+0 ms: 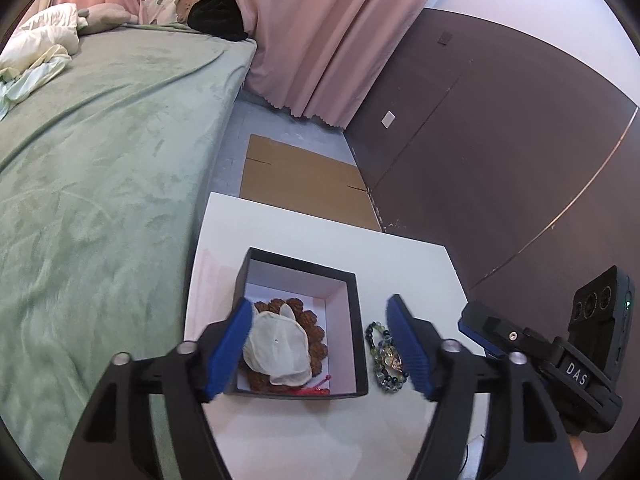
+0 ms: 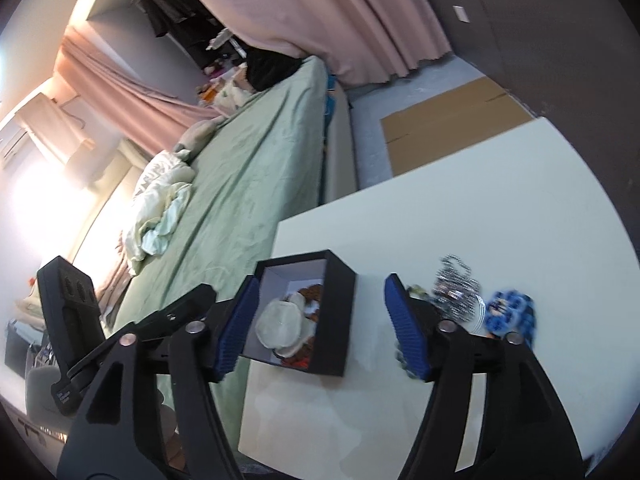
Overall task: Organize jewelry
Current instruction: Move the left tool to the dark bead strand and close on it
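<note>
Jewelry box (image 1: 300, 320) sits on white table (image 1: 320, 232) beside green bed (image 1: 100, 180); left gripper (image 1: 320, 344) and right gripper (image 2: 320, 328) both spread, grasping nothing.

bed (image 1: 100, 152) – green cover | pink curtains (image 1: 320, 32) | dark wall panels (image 1: 500, 140) | grey floor (image 1: 236, 128) – cardboard (image 1: 304, 184)

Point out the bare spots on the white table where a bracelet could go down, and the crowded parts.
Free: the table beyond the black box, up to its far edge, and the strip nearest the camera. Crowded: right of the box, where the green bead bracelet lies, with a silver chain and blue beads further right.
</note>
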The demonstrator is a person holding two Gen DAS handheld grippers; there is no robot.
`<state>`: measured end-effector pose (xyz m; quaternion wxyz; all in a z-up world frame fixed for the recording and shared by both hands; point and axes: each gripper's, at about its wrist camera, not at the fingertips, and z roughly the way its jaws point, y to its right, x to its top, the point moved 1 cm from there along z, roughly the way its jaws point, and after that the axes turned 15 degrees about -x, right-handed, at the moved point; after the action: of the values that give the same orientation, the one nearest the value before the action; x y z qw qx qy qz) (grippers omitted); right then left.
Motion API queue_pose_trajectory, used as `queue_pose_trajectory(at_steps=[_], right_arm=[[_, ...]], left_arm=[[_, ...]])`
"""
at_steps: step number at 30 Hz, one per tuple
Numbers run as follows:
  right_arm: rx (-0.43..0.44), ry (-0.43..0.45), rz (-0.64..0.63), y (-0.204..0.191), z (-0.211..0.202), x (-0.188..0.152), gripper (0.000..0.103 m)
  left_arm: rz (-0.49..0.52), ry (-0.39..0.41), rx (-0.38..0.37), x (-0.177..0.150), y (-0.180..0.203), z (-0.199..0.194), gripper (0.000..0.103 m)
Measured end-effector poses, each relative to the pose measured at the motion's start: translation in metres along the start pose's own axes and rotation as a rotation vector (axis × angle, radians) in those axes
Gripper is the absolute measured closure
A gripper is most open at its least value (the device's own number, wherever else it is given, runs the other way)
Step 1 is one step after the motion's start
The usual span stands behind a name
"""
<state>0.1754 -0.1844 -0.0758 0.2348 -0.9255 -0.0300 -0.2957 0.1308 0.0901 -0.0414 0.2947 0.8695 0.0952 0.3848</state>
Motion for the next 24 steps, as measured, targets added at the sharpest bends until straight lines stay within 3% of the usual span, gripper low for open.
queue_pose_trajectory(at_steps=[4, 7, 13, 18, 24], right_arm=[[-0.029, 0.004, 0.016, 0.015, -0.012, -0.001, 0.028], [-0.055, 0.014, 0.032, 0.028, -0.022, -0.001, 0.019], [-0.086, -0.003, 0.075, 0.056, -0.034, -0.003, 0.019], [-0.110, -0.026, 0.122, 0.085, -0.045, -0.006, 0.019], [-0.113, -0.049, 0.172, 0.114, -0.053, -0.010, 0.019]], left_arm=[[0.041, -0.004, 0.009, -0.008, 0.013, 0.004, 0.016], [0.064, -0.011, 0.010, -0.013, 0.021, 0.009, 0.012], [0.096, -0.028, -0.001, -0.024, 0.040, 0.020, 0.012], [0.142, -0.054, -0.011, -0.038, 0.059, 0.032, 0.012], [0.180, -0.099, -0.020, -0.054, 0.079, 0.048, 0.029]])
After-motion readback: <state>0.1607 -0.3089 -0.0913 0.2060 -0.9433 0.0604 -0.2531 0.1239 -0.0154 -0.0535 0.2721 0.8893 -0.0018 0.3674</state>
